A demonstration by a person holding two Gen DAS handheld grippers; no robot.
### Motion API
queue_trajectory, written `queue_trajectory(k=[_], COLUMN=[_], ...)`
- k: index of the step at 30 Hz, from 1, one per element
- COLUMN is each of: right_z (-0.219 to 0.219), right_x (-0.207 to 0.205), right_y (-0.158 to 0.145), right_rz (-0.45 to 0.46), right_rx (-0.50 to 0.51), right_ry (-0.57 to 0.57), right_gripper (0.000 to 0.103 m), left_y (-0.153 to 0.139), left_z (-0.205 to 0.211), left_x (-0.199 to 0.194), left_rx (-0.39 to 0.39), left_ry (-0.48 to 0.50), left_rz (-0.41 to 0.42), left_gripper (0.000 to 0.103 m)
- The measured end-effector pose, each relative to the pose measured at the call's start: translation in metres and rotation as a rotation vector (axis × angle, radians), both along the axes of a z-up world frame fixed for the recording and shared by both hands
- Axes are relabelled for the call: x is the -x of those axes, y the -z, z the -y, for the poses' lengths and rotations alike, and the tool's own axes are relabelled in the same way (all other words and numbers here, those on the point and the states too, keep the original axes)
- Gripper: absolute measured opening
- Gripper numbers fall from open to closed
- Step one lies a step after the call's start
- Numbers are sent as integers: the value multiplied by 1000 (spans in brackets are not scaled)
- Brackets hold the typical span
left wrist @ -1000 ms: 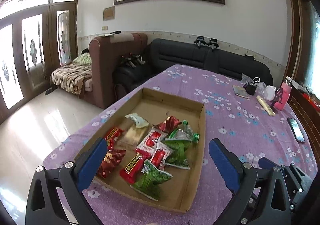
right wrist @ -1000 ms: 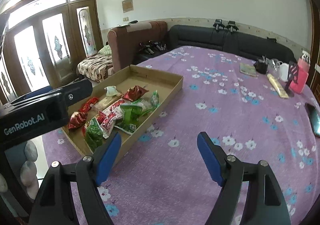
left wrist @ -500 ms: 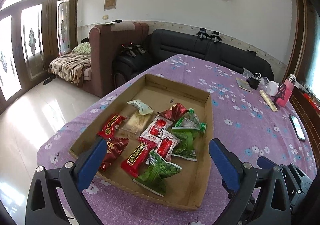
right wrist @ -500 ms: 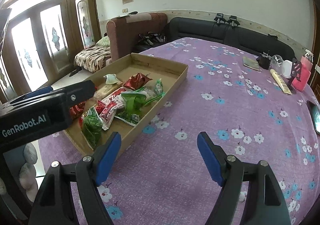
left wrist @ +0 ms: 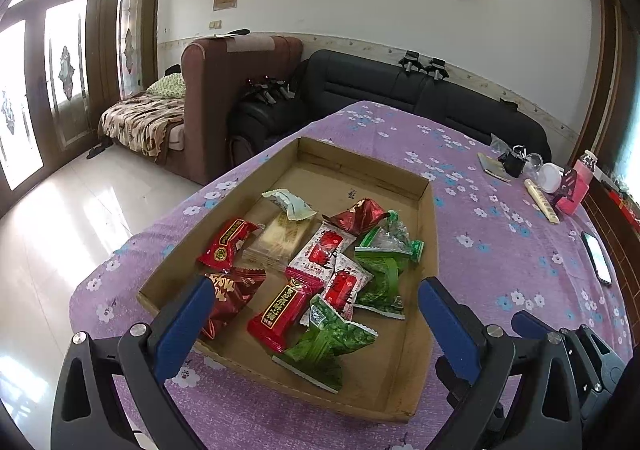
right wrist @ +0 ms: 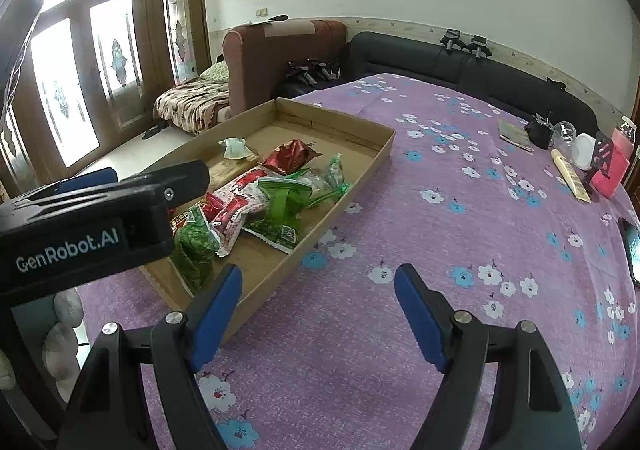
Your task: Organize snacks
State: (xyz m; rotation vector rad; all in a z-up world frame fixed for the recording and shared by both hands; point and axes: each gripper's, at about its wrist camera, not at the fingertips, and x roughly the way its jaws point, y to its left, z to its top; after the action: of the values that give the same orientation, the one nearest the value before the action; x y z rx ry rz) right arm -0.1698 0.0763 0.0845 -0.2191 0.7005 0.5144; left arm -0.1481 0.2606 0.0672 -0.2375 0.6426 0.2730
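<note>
A shallow cardboard tray [left wrist: 427, 234] lies on the purple flowered tablecloth [left wrist: 500, 250] and holds several snack packets: red ones [left wrist: 278, 314], green ones [left wrist: 326, 342], red-and-white ones [left wrist: 320, 254] and a pale biscuit pack [left wrist: 280, 236]. My left gripper [left wrist: 316, 314] is open and empty, hovering above the tray's near end over the packets. My right gripper [right wrist: 318, 304] is open and empty, over bare cloth just right of the tray [right wrist: 360, 170]. The left gripper's body [right wrist: 100, 218] hides part of the tray in the right wrist view.
At the table's far right stand a pink bottle [left wrist: 578, 190], a white cup [left wrist: 550, 178], a black clip holder [left wrist: 514, 162], a notebook [left wrist: 492, 167] and a cream tube [left wrist: 542, 200]. A phone [left wrist: 598, 258] lies at the right edge. Sofas stand behind the table.
Both grippers have moved forward and lower toward the table; the tray and its packets appear nearer and larger. Both stay open. The packets have not moved.
</note>
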Motion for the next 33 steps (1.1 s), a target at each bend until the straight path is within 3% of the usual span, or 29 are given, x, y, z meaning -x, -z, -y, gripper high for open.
queue_trajectory(k=[12,33], right_z=[-14,-5], right_x=[4,4], right_y=[-1,-2], right_rz=[18,12], right_rx=[37,9], right_ry=[-42,-33], right_gripper=[78,78], left_y=[3,3], left_z=[-4,9], left_x=[-2,-2], left_rx=[5,2], left_ry=[-2,13], left_rz=[-7,-23], left_gripper=[102,102])
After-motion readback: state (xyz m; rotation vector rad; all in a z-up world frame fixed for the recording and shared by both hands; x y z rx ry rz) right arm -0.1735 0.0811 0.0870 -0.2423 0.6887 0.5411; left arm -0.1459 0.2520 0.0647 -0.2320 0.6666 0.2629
